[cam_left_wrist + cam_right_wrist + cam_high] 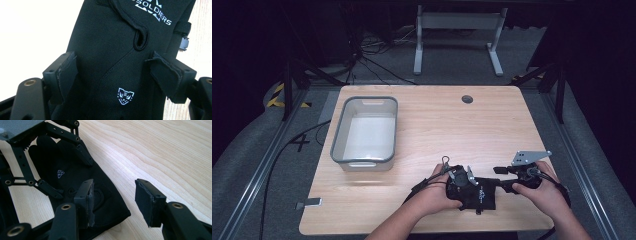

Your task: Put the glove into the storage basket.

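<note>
The black glove lies flat on the table, between the spread jaws of the left hand-held gripper, unpinched. The right hand-held gripper, agape and empty, is poised at its cuff; a fresh grasp is judged next.

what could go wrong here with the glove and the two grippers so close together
1. The left gripper stands open with the black glove between its pads, not clamped, so lifting now would likely leave the glove on the table.
2. The right gripper is open at the glove's cuff edge; closing there might catch only a thin hem and slip.
3. The white bin sits well away, so a weak grip could drop the glove on the way.
</note>
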The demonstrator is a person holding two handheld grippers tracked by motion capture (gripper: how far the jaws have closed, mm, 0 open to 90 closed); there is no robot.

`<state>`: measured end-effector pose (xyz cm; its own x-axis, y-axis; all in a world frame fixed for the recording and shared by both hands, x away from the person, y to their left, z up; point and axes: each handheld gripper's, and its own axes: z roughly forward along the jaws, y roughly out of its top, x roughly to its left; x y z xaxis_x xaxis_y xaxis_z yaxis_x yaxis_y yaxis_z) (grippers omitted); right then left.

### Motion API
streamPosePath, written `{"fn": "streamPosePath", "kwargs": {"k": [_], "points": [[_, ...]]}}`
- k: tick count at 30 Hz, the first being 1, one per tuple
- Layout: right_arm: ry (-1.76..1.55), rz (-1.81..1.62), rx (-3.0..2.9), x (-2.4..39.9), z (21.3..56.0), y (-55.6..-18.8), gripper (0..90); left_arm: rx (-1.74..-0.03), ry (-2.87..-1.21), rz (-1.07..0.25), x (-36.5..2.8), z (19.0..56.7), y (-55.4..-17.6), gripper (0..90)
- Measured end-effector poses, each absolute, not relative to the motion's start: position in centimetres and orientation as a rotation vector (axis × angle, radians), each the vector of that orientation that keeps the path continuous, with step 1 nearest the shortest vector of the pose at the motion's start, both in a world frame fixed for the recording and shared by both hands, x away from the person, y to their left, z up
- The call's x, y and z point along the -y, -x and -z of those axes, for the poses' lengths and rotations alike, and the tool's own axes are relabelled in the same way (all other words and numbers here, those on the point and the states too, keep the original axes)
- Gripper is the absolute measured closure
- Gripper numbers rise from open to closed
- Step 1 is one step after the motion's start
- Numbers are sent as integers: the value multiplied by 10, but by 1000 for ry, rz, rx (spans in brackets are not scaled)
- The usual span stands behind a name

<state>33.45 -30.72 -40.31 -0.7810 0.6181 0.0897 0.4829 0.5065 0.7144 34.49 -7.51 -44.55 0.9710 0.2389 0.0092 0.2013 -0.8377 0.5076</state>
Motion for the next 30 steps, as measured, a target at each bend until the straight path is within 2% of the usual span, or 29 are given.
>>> {"fn": "streamPosePath", "kwargs": {"k": [13, 22, 30], "points": [[-947, -1150, -2555, 310, 401, -333, 504, -369, -2587, -124, 73, 443, -349, 365], [-939, -1150, -2556, 308, 400, -333, 508, -425, -2562, -160, 69, 442, -351, 574], [-940, -1151, -2554, 309, 401, -333, 509, -487, -2562, -132, 69, 439, -355, 643]]}}
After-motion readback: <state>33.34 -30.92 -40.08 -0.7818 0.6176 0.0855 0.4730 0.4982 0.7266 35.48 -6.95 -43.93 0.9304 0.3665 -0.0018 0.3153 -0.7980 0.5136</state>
